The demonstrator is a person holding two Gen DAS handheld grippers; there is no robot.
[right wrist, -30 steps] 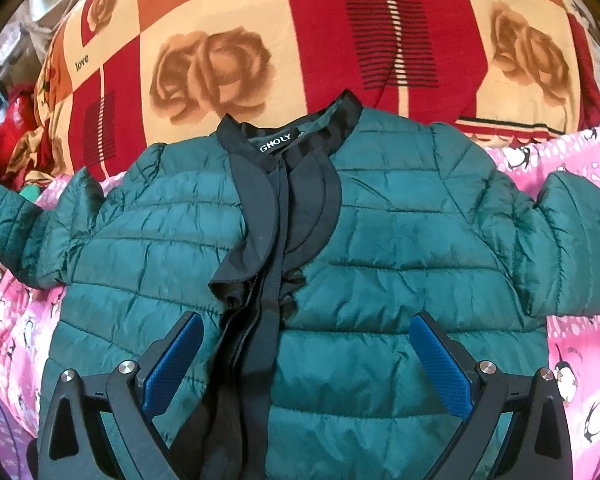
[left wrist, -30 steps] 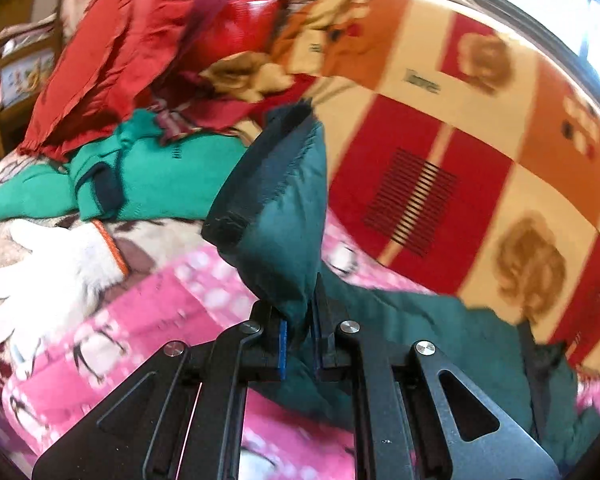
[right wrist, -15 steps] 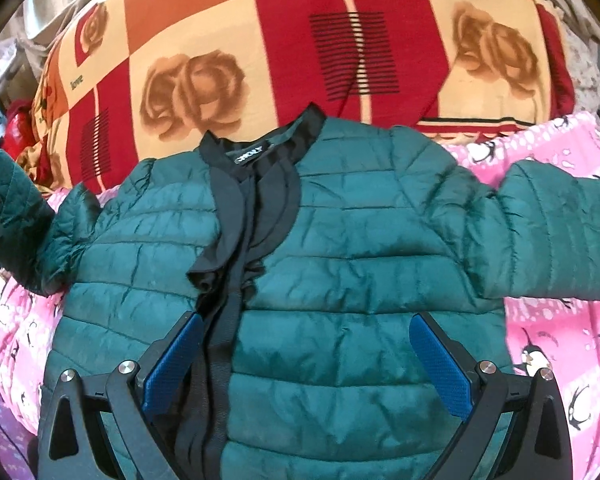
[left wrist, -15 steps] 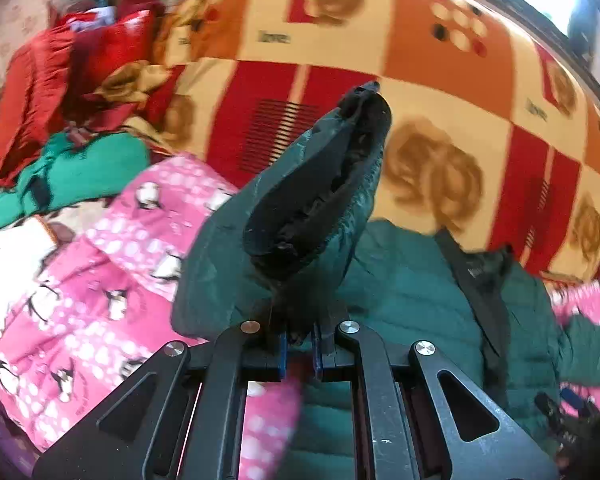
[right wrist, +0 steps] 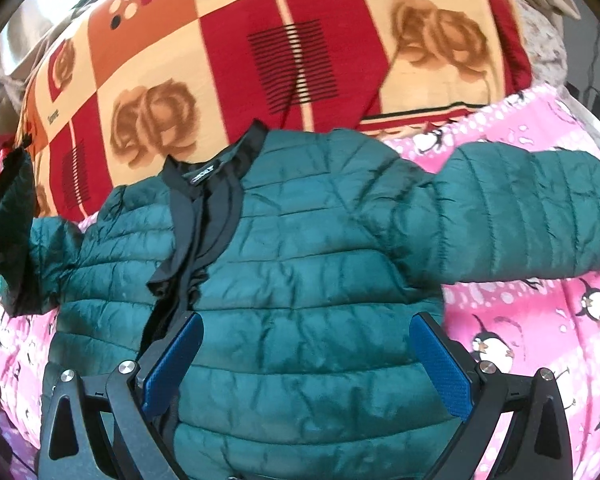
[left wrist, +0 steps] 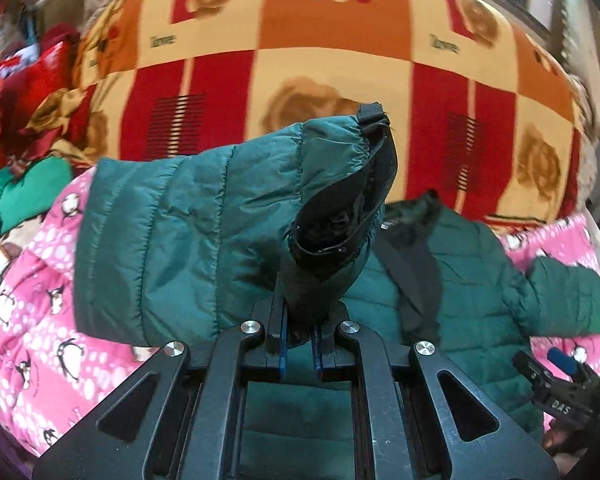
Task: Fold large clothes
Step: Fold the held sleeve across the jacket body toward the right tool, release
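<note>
A dark green quilted jacket (right wrist: 308, 264) with a black collar lies front up on a pink penguin-print blanket (right wrist: 540, 320). My left gripper (left wrist: 299, 344) is shut on the cuff end of one sleeve (left wrist: 204, 232), held raised and swung in over the jacket's body (left wrist: 472, 280). In the right wrist view that raised cuff (right wrist: 12, 216) shows at the far left edge. My right gripper (right wrist: 306, 364) hovers open above the jacket's lower front, nothing between its blue pads (right wrist: 440, 364). The other sleeve (right wrist: 520, 216) lies stretched out to the right.
A large red, orange and cream rose-print blanket (right wrist: 260, 60) is bunched up behind the jacket. Red and green clothes (left wrist: 24, 120) are piled at the back left. The right gripper (left wrist: 560, 392) shows at the lower right of the left wrist view.
The left gripper has carried the sleeve cuff sideways from beside the clothes pile to over the jacket, rolling as it went. The right gripper has drifted slightly toward the jacket's right side, still open.
</note>
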